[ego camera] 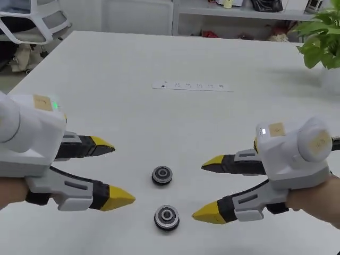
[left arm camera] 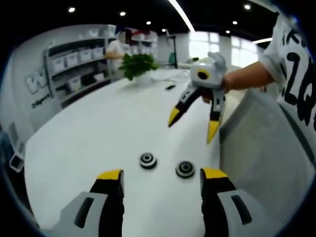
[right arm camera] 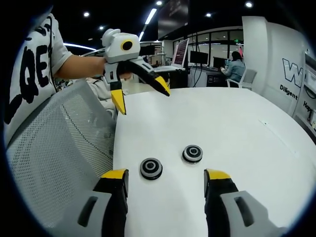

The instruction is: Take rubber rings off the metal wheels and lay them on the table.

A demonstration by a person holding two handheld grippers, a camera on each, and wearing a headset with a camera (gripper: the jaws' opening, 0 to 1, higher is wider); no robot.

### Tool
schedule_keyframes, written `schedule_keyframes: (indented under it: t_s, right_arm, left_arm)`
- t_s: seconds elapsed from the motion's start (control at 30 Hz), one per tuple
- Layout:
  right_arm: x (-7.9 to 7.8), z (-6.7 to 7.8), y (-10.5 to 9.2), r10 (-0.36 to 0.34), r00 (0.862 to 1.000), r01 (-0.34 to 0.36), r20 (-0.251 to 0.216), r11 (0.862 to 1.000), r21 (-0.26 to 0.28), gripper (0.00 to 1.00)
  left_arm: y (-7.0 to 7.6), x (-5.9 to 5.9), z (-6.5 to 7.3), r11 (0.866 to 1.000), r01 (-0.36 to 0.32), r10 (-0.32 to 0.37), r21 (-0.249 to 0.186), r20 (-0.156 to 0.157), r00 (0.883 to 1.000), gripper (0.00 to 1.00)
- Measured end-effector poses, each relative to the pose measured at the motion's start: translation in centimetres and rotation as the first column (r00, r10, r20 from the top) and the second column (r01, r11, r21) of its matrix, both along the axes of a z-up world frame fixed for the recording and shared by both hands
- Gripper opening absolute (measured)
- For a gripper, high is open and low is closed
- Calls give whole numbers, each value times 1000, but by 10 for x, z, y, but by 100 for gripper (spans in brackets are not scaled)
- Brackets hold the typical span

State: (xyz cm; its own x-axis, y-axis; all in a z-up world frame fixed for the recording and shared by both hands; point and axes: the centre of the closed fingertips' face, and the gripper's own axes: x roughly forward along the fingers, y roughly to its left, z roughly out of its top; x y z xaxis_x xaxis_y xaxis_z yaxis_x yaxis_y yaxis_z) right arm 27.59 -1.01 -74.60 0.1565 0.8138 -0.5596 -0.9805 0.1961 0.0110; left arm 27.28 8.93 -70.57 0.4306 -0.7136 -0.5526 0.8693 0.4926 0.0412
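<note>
Not started really: near wheel (ego camera: 167, 218) and far wheel (ego camera: 162, 175) sit close together on the table (ego camera: 170, 122), rings (ego camera: 156, 219) seemingly on, between the left gripper (ego camera: 119, 172) and right gripper (ego camera: 201, 190), both spread wide and empty, so next up is probably clamping one wheel.

Bare counter (ego camera: 159, 122) lay open on all sides of the far wheel (ego camera: 162, 175) and the near wheel (ego camera: 167, 218), which stood near but apart. The left tongs (ego camera: 123, 173) and right tongs (ego camera: 198, 191) flanked them, jaws wide. A plant (ego camera: 321, 40) stood well apart.
</note>
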Motion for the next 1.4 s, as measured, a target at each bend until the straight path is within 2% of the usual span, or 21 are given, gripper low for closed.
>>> schedule_keyframes:
  t_s: [0.37,0.5,0.8,1.17,1.4]
  right_arm:
    - [0,-15,2,19,1000,-19,-6,1000,-10,52]
    - [-3,-18,5,25,999,-26,-29,1000,-2,50]
    - [-5,-31,12,61,998,-62,-30,998,-32,47]
    - [-7,-39,19,84,995,-86,-62,996,-33,42]
    - [-8,-47,24,99,992,-102,-74,994,-45,39]
  left_arm:
    - [-12,-2,-17,999,45,-44,25,-25,999,61]
    - [-16,-3,-25,998,56,-55,33,-42,998,60]
    - [-28,-6,-37,993,105,-101,58,-63,993,58]
    - [-36,-8,-48,989,135,-129,65,-95,987,53]
    - [-43,-9,-51,989,142,-136,42,-122,983,49]
